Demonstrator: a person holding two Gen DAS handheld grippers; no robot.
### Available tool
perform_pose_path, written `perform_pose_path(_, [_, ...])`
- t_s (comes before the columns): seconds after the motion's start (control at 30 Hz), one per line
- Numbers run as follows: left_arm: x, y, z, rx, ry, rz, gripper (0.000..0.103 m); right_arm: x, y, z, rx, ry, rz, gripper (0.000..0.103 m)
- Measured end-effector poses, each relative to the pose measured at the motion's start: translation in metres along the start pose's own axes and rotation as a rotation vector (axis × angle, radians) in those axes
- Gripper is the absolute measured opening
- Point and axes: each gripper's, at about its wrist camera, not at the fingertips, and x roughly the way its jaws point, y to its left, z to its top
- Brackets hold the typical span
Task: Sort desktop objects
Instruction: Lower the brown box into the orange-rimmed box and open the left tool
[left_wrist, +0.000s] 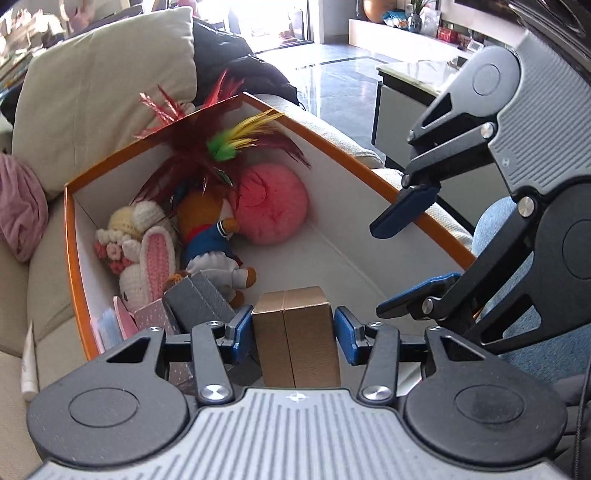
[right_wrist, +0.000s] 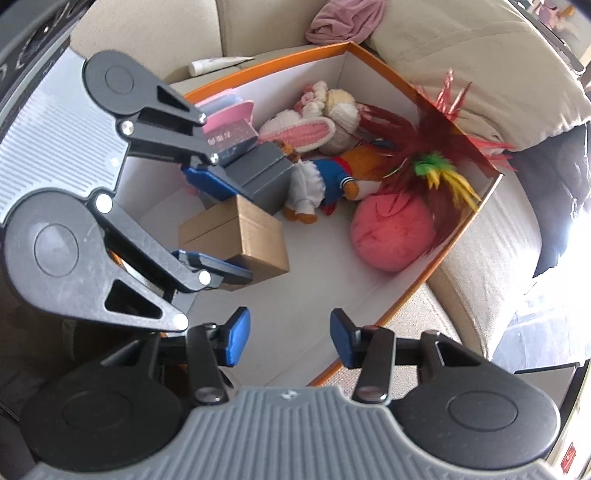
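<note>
My left gripper is clamped on the gold box, one blue pad against each side, holding it inside the orange-rimmed bin near its front end; in the right wrist view the same box sits between the two pads, I can't tell if it touches the bin floor. My right gripper has its fingers apart with nothing between them, hovering over the near white floor of the bin, just beside the left one. Bin rests on a beige sofa. Inside, grey box is just left of the gold box, touching a pink dotted box. Behind them a crochet bunny, a stuffed doll in blue and white, a pink plush ball, and feather toy sticking up over the far rim. Pink cloth and a white tube lie on the sofa outside the bin, cushion behind.
</note>
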Motion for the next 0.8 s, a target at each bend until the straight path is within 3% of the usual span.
perform_pose_path(0.37, [0.001, -0.003, -0.002, 0.031, -0.009, 0.007, 0.054, 0.006, 0.003, 0.000, -0.016, 0.006, -0.005, 0.051])
perform_pose_path(0.5, [0.001, -0.003, -0.002, 0.037, -0.018, 0.014, 0.060, 0.006, 0.002, 0.000, -0.016, 0.007, -0.006, 0.051])
perform_pose_path(0.8, [-0.012, 0.009, -0.002, -0.014, -0.067, -0.021, 0.063, 0.004, 0.004, 0.000, -0.019, 0.008, -0.009, 0.051])
